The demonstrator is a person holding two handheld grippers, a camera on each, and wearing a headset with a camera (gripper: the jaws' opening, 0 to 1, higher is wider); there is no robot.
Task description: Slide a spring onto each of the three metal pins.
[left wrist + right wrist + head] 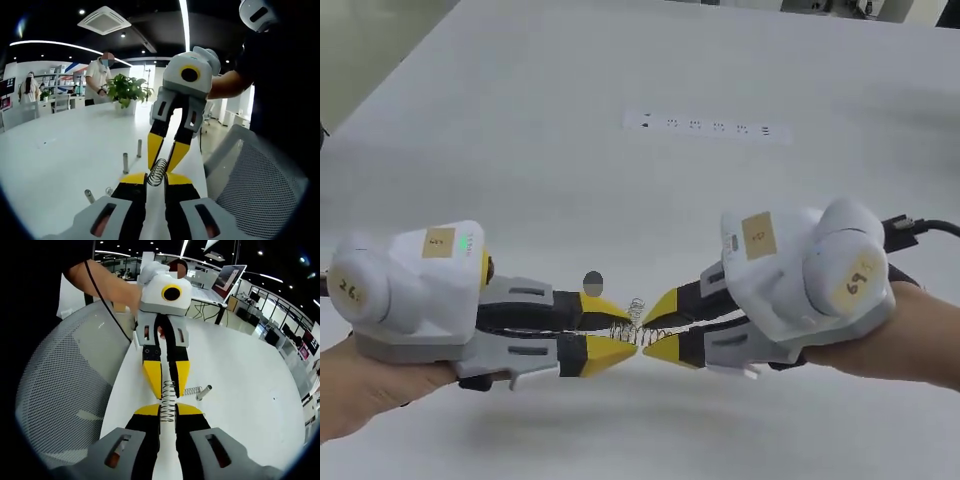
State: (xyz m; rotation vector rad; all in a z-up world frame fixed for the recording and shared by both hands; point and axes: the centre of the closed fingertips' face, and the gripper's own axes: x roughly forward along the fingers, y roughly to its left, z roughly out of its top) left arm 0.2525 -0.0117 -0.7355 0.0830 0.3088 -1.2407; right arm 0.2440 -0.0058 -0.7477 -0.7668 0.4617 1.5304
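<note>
Left gripper (616, 332) at nine o'clock and right gripper (658, 333) at three each pinch one spring (168, 399); tugging apart could deform it.

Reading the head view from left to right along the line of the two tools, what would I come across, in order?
left hand → left gripper → spring, held between both sets of yellow fingers → right gripper → right hand

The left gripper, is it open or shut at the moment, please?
Shut on the spring: the left gripper clamps it between its jaws.
</note>
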